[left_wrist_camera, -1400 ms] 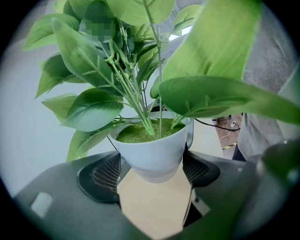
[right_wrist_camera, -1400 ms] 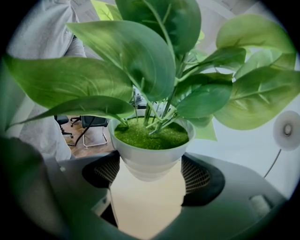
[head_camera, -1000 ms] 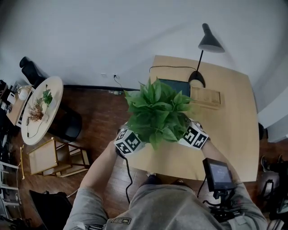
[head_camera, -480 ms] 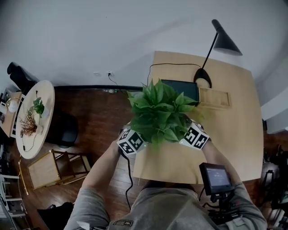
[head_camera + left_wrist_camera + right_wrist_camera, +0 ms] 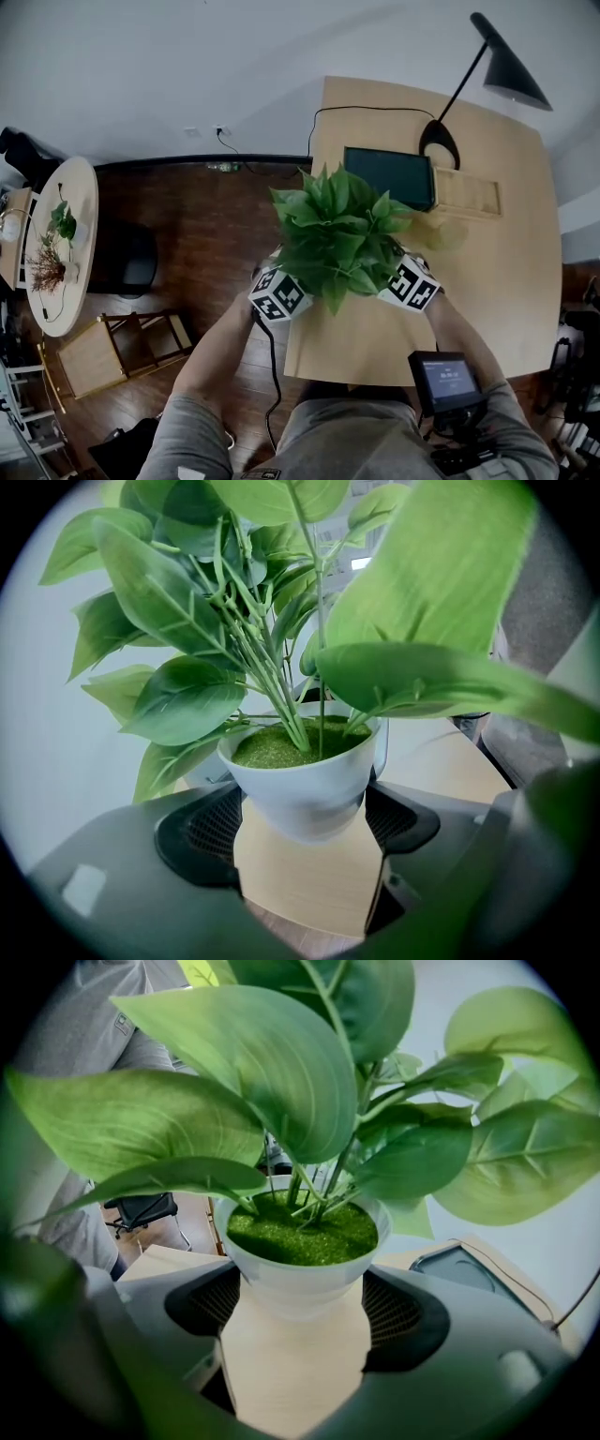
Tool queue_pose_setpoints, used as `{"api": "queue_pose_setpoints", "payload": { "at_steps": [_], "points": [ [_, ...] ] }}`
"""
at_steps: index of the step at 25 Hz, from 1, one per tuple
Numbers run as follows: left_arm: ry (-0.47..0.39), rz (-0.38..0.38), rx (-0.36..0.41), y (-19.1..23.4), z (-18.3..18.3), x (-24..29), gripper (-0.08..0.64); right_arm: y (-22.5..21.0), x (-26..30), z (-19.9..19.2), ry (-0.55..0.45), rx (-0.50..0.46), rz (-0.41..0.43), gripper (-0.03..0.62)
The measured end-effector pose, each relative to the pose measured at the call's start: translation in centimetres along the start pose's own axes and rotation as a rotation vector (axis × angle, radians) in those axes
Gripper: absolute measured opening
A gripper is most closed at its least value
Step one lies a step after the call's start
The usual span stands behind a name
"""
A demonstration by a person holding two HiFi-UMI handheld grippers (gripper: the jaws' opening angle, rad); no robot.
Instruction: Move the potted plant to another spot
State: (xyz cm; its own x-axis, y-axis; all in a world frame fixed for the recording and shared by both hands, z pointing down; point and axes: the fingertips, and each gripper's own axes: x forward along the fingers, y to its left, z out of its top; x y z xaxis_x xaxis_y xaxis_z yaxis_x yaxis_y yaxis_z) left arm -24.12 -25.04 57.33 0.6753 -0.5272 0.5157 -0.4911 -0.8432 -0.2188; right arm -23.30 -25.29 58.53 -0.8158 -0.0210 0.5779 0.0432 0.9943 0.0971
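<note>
Grey cloth of our top filled the head view at 6 o'clock, with a small screen (image 5: 446, 377) on its mount at 5 o'clock just beyond it. From there our forearms stretched towards the centre, where we held the left gripper (image 5: 302, 825) and the right gripper (image 5: 302, 1309) facing each other across the potted plant (image 5: 337, 234). In each gripper view the white pot (image 5: 300, 785) sat between the two dark jaws. Both pairs were closed against its lower wall, one gripper at the pot's 9 o'clock and the other at its 3 o'clock. Pale tabletop showed below the pot's base, so we had the plant over the wooden table (image 5: 487, 291), near that table's 8 o'clock corner. Its broad green leaves spread over both grippers. Farther along the table, at 12 o'clock from the plant, lay a dark tablet (image 5: 388, 176). A shallow wooden tray (image 5: 467, 193) sat just beside it at its 3 o'clock, and a black lamp (image 5: 511, 73) stood behind them. Dark wooden floor (image 5: 206, 225) lay at 9 o'clock, with a round side table (image 5: 58, 234) at the far left edge and a pale wall (image 5: 187, 66) beyond.
</note>
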Motion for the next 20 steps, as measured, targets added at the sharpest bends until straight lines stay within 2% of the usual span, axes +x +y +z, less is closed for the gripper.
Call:
{"api": "queue_pose_setpoints", "payload": {
  "at_steps": [10,20],
  "points": [
    [0.015,-0.013,-0.045,-0.2,-4.0,3.4,0.408,-0.8,1.9,-3.8,0.056,0.025,0.005,0.416],
    [0.041,-0.031,-0.064,-0.8,-5.7,4.8,0.408,-0.6,2.8,-5.8,0.078,0.039,0.009,0.416]
  ]
}}
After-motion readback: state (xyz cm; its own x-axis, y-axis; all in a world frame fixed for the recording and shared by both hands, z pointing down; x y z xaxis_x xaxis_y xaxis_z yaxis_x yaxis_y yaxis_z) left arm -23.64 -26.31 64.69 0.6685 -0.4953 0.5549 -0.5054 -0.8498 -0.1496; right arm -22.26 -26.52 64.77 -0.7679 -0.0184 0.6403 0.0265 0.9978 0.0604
